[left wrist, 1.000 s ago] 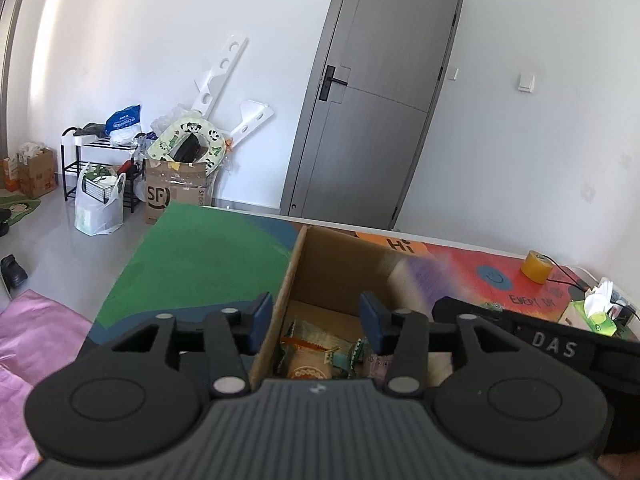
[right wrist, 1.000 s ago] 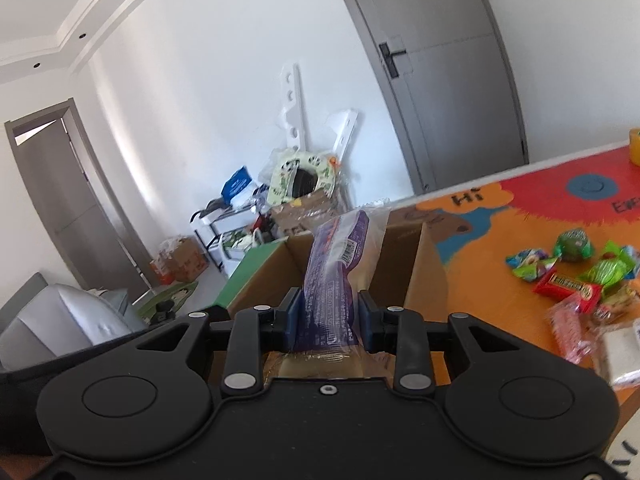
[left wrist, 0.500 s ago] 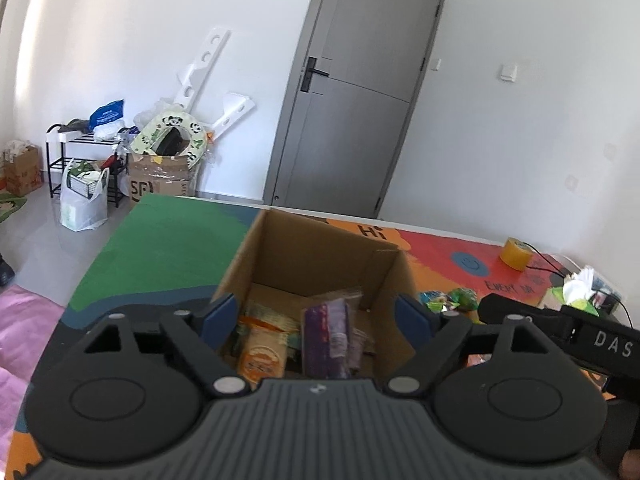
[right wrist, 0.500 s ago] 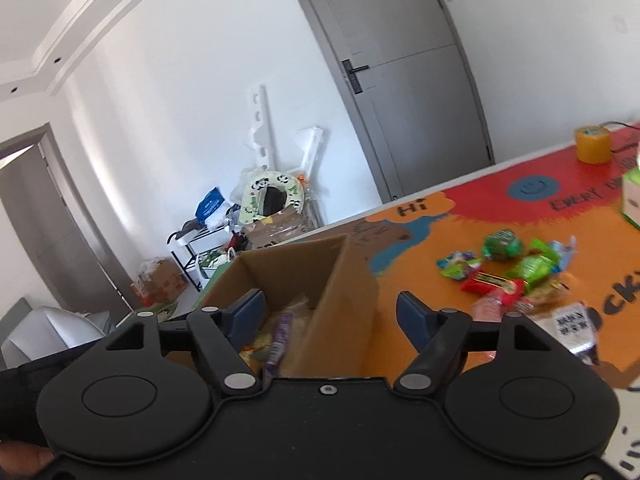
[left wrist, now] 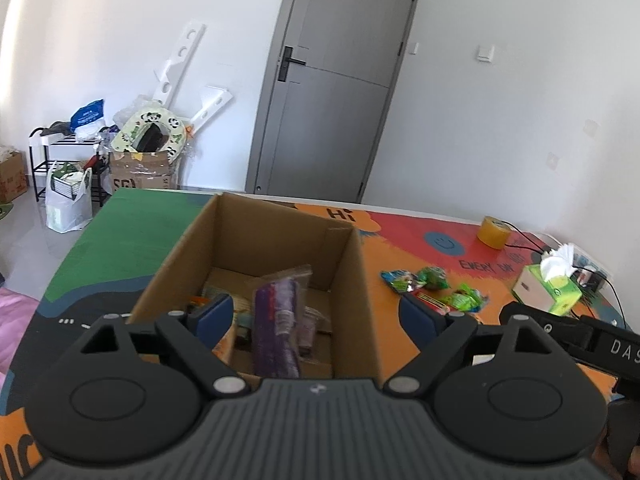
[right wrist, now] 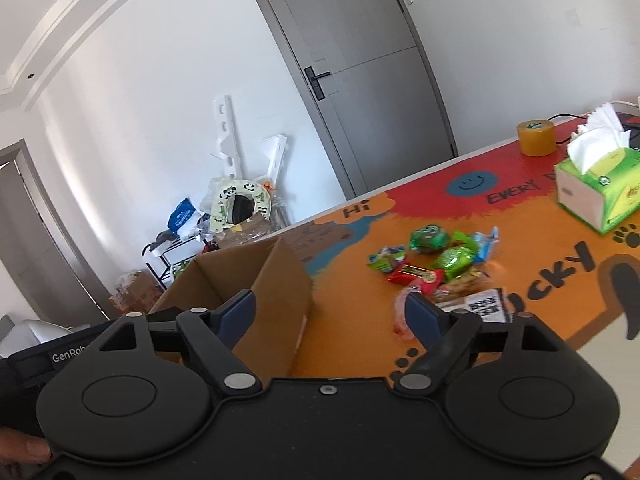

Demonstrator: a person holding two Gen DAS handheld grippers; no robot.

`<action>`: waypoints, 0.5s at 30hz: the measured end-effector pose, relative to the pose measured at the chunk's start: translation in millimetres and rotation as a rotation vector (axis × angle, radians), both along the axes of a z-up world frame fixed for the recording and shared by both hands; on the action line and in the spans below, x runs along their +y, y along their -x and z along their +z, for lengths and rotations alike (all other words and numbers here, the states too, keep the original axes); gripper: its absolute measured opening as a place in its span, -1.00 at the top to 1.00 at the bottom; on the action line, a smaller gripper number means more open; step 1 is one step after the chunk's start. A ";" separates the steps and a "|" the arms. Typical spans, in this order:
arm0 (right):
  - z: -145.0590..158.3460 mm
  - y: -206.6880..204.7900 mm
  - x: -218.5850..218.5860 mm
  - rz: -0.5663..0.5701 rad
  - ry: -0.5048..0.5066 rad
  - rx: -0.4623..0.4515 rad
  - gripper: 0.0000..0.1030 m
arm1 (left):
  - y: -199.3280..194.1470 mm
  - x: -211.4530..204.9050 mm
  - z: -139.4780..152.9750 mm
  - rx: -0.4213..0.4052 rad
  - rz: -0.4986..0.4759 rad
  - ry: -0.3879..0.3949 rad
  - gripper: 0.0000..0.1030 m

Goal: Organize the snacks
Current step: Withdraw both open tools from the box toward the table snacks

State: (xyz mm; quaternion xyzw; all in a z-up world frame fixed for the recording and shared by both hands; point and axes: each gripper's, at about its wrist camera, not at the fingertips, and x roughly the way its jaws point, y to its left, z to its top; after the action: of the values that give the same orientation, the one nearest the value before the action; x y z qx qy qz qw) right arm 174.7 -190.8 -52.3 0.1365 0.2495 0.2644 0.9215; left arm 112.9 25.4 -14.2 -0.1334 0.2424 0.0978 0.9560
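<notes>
An open cardboard box [left wrist: 280,210] stands on the colourful table mat. A purple snack packet [left wrist: 276,320] leans inside it on several other packets. My left gripper [left wrist: 314,314] hovers just before the box; its jaws are opening, wide apart, and grip nothing. Right of the box lies a heap of loose snacks [right wrist: 436,264]: green, red and clear wrappers. My right gripper [right wrist: 330,312] points between the box [right wrist: 276,280] and that heap, its jaws opening and empty. The right gripper's body [left wrist: 580,340] shows at the right edge of the left wrist view.
A green tissue box [right wrist: 596,192] and a yellow tape roll [right wrist: 536,138] stand beyond the snacks, with cables near the table's far right edge. A grey door, a shoe rack and cartons fill the room behind. A hand [right wrist: 24,450] holds the gripper.
The right gripper let go of the purple packet, which now rests in the box, then swung right toward the loose snacks. The left jaws spread wide and drew back from the box.
</notes>
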 end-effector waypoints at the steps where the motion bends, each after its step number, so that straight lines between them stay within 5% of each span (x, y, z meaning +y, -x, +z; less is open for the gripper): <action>1: -0.1 0.0 -2.2 0.000 0.003 0.001 -0.68 | -0.3 -2.1 -0.1 0.002 -0.005 0.000 -0.73; 15: -2.8 0.1 -41.6 -0.053 0.008 0.007 -0.97 | -8.0 -38.3 -0.1 0.009 -0.082 -0.013 -0.73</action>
State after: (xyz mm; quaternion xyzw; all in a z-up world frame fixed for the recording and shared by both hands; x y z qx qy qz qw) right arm 174.5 -232.4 -55.1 0.1404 0.2501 0.2383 0.9279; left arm 120.9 -12.8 -14.3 -0.1167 0.2513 0.0606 0.9589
